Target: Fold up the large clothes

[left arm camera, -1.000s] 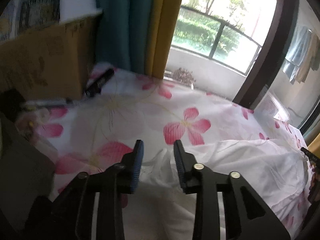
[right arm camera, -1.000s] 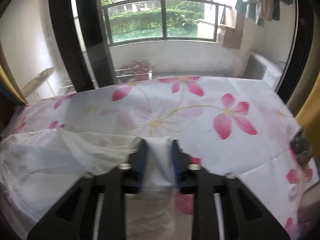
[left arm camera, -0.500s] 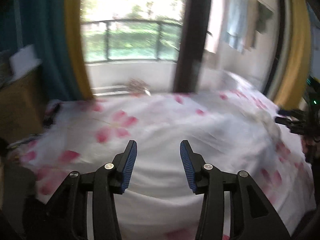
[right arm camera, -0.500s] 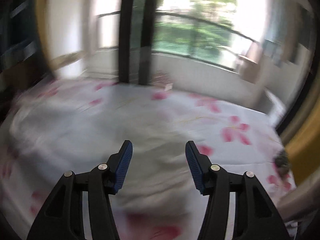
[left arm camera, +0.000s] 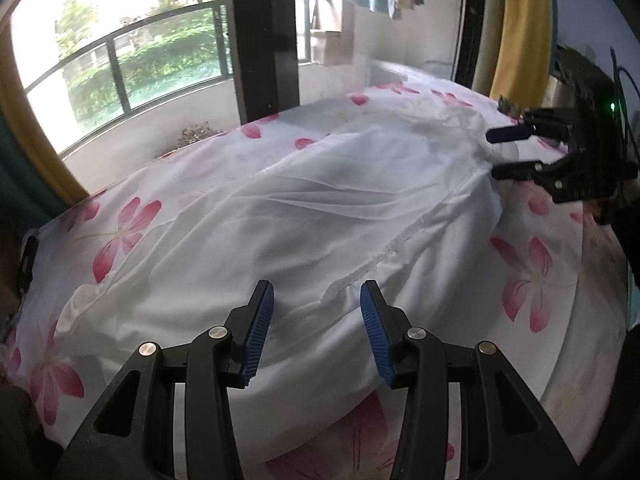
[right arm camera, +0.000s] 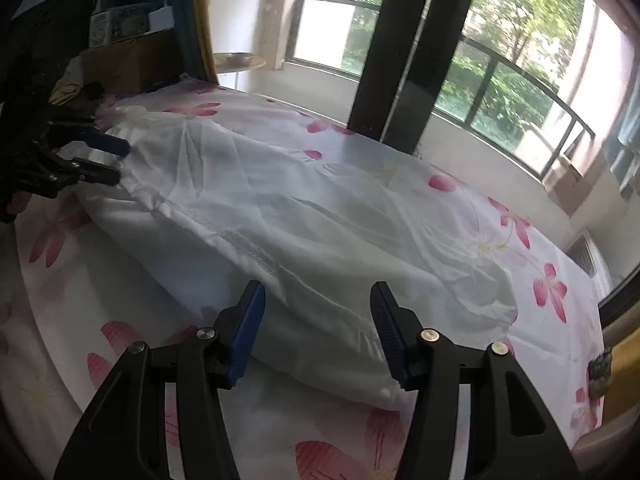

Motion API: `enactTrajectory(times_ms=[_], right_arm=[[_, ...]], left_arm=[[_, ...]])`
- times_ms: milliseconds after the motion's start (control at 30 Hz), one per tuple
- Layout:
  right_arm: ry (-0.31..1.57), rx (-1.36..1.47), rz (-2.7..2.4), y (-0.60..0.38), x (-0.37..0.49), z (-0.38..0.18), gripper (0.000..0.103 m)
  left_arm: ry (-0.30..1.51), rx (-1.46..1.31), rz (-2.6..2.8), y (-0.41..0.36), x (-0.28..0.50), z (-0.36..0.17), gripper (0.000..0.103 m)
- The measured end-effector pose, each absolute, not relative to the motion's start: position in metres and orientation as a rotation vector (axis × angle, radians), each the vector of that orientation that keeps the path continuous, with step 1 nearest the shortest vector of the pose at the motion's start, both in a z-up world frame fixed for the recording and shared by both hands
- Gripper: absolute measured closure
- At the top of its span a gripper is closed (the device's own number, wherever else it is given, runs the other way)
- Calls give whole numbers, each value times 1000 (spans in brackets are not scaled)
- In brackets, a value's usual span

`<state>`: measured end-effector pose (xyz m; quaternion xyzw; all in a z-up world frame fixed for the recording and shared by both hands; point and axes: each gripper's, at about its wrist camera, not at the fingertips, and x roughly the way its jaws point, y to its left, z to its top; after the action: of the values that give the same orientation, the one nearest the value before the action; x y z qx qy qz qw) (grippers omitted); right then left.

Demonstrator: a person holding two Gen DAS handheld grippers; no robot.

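Note:
A large white garment lies in a long folded band on the bed; it also shows in the right wrist view. My left gripper is open and empty, its blue pads just above the garment's near end. My right gripper is open and empty above the garment's other end. Each gripper shows in the other's view: the right one at the far right end, the left one at the far left end, both with jaws apart beside the cloth.
The bed has a white sheet with pink flowers. Behind it are a dark window post, balcony railing and yellow curtains. A cardboard box stands at the bed's left end in the right wrist view.
My right gripper let go of the white cloth it pinched one second ago. Both grippers swung away from the far edge and now face each other at opposite ends of the garment.

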<state>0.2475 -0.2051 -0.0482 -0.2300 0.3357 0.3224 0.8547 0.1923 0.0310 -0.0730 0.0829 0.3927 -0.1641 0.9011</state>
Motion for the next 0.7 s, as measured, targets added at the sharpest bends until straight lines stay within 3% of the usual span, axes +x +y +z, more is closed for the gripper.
enactTrajectory(times_ms=[67,100,133,700], right_arm=[[707,-492,688,-204,250,-48,72],[707,-492,684,-204,254,-48,88],[707,-486,680,-204,258,-47,96],[625,-432,580,-177,363,-12,100]], left_arm=[[822,180,-344,31,195,-74,55],[824,184,-347,30,196,-74,55],[824,189,-345,29,198,-74,55],[810,140,-137,74,259,-62,55]])
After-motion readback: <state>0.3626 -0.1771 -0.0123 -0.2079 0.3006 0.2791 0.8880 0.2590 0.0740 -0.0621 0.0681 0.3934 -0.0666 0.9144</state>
